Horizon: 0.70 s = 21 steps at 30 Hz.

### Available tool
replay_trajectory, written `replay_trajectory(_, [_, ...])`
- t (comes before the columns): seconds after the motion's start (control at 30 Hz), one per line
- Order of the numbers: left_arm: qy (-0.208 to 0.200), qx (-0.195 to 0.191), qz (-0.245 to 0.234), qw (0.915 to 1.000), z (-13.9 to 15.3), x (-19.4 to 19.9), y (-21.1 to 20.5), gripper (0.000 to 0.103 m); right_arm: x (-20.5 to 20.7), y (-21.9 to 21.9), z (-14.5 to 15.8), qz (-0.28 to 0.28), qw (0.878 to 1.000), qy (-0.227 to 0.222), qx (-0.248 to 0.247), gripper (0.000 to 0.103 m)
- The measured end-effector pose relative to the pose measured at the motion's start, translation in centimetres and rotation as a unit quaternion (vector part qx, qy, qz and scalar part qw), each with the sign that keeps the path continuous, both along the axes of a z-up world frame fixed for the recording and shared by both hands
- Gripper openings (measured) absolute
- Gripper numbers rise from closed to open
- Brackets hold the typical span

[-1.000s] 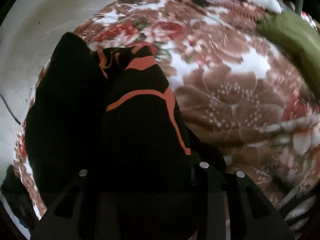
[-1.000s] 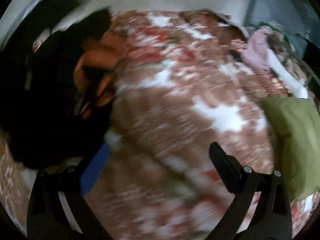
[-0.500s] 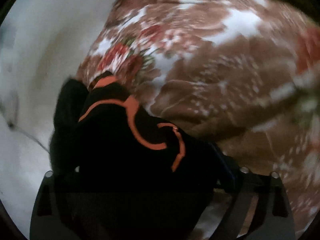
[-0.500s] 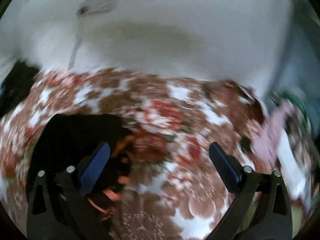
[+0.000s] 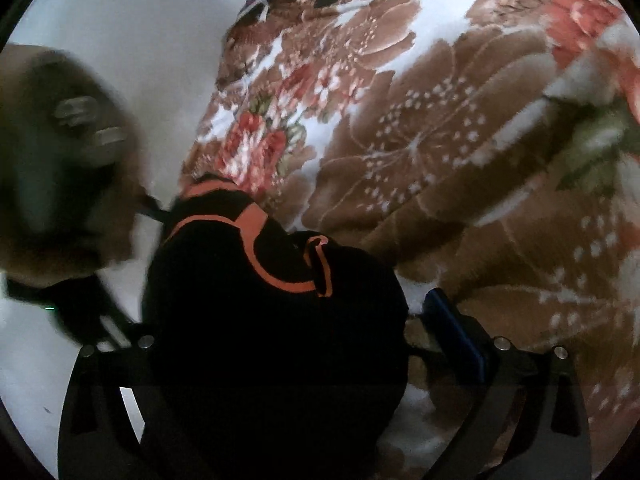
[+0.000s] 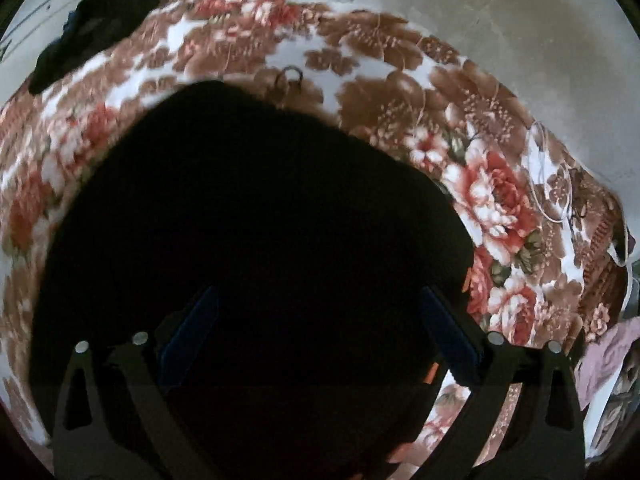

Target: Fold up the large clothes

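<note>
A black garment with orange stripes [image 5: 280, 320] lies bunched on the floral blanket [image 5: 440, 160] near the bed's edge. My left gripper [image 5: 292, 308] sits low over it. Its jaws are opening wide, with the garment between them; the blue right pad [image 5: 452, 336] stands clear of the cloth and the left finger is partly hidden behind it. In the right wrist view the same black garment [image 6: 260, 220] fills the middle. My right gripper [image 6: 318, 292] hovers over it, open, both blue pads [image 6: 188, 336] apart above the cloth. A blurred hand [image 5: 60, 160] shows at the left.
The blanket [image 6: 500, 200] ends at a pale wall [image 6: 520, 20] behind. A dark heap of cloth [image 6: 100, 12] lies at the far left corner. A pink cloth [image 6: 608, 356] and a thin white cord [image 6: 548, 184] lie to the right.
My left gripper went from shut on the black garment to wide open, leaving the garment on the blanket. My right gripper swung across the blanket to above the garment, still open.
</note>
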<state>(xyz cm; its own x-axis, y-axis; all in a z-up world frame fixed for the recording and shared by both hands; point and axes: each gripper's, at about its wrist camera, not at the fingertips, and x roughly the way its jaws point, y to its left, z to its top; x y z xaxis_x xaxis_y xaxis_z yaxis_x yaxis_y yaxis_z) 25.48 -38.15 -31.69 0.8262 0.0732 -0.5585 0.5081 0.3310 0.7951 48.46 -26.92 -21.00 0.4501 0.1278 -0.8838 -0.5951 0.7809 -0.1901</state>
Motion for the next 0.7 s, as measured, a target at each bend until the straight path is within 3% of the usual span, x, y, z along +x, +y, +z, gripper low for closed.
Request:
replay_trajectory(0.13, [-0.04, -0.011, -0.056, 0.9976, 1.4, -3.8, 1.0, 0.097, 1.4, -2.5, -2.3, -0.032, 0.998, 0.034, 0.033, 0.098])
replay_trajectory(0.27, [-0.028, -0.102, -0.044, 0.9934, 7.0, -5.7, 5.1, 0.097, 1.6, -4.9, -1.3, -0.071, 0.995, 0.049, 0.053, 0.098])
replay_trajectory(0.4, [-0.022, -0.199, -0.002, 0.9798, 13.4, -3.8, 12.0, 0.097, -1.2, -7.2, 2.4, -0.074, 0.997, -0.014, 0.029, 0.098])
replay_trajectory(0.5, [0.004, -0.284, 0.04, 0.9579, 17.1, 0.4, 17.4, 0.098, -4.1, -9.0, 5.1, -0.092, 0.992, -0.055, 0.061, 0.098])
replay_trajectory(0.57, [0.062, -0.362, 0.072, 0.9275, 18.4, 4.7, 20.8, 0.098, -6.4, -9.2, 6.1, -0.089, 0.989, -0.075, 0.091, 0.098])
replay_trajectory(0.63, [0.101, -0.41, 0.083, 0.9028, 18.6, 8.2, 22.5, 0.097, -8.2, -8.1, 5.8, -0.067, 0.989, -0.073, 0.112, 0.098])
replay_trajectory(0.67, [0.115, -0.423, 0.081, 0.8953, 18.4, 9.8, 22.7, 0.097, -8.7, -7.4, 5.1, -0.057, 0.99, -0.064, 0.114, 0.098])
replay_trajectory(0.7, [0.12, -0.422, 0.077, 0.8953, 18.0, 10.8, 22.6, 0.097, -8.8, -7.0, 4.5, -0.05, 0.991, -0.056, 0.111, 0.098])
